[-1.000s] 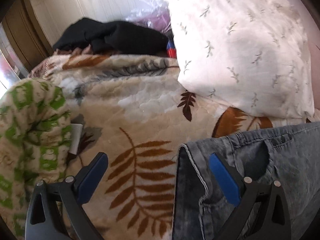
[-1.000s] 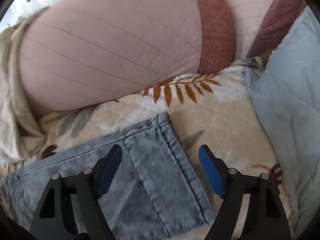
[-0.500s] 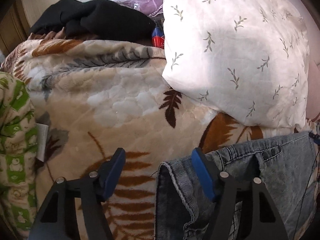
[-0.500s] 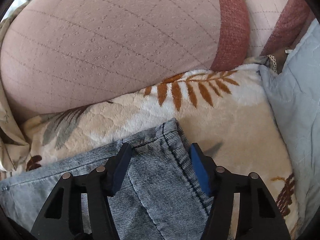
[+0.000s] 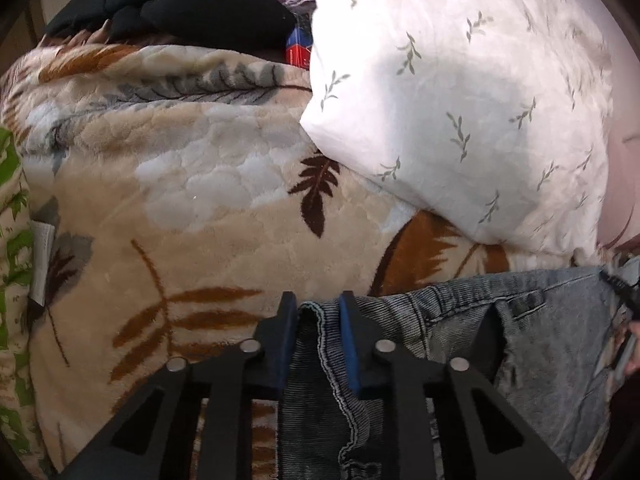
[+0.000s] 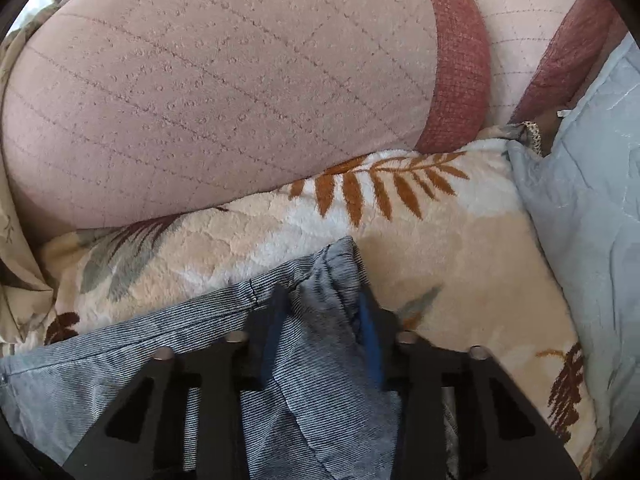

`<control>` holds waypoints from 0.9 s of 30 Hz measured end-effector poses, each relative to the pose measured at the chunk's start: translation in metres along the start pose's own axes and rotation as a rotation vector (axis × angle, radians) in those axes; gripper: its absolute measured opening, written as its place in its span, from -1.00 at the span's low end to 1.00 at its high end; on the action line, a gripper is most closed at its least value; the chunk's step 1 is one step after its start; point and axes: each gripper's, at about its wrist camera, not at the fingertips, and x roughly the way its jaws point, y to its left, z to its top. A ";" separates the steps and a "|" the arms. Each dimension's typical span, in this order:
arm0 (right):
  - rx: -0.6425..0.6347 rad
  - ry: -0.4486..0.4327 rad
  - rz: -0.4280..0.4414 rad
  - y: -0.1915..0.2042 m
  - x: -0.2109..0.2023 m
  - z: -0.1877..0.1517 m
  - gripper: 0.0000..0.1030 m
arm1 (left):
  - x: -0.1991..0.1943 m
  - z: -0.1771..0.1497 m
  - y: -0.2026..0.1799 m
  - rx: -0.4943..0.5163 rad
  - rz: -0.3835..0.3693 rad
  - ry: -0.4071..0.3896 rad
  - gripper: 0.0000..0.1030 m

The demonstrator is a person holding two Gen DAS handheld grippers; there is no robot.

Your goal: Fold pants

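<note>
Grip check: left gripper (image 5: 318, 316) and right gripper (image 6: 322, 316) are closing, each pinching a bunched corner of the faded blue denim pants (image 5: 540, 340) lying at 6 o'clock on the leaf-print fleece blanket (image 5: 200, 208); lift both evenly, keep the edge taut.

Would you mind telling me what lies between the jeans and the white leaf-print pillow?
In the left wrist view, only the leaf-patterned blanket shows between the jeans and the pillow.
</note>
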 end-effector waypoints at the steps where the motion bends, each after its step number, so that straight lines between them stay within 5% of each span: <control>1: 0.006 0.000 0.006 0.005 -0.013 -0.001 -0.64 | -0.006 -0.003 0.005 -0.010 -0.011 -0.005 -0.62; 14: 0.041 -0.084 0.043 0.006 -0.069 -0.015 -0.79 | -0.081 -0.019 -0.008 0.023 -0.091 -0.109 -0.76; 27: 0.162 -0.178 0.167 -0.084 -0.182 -0.085 -0.79 | -0.185 -0.099 -0.028 0.068 -0.183 -0.190 -0.79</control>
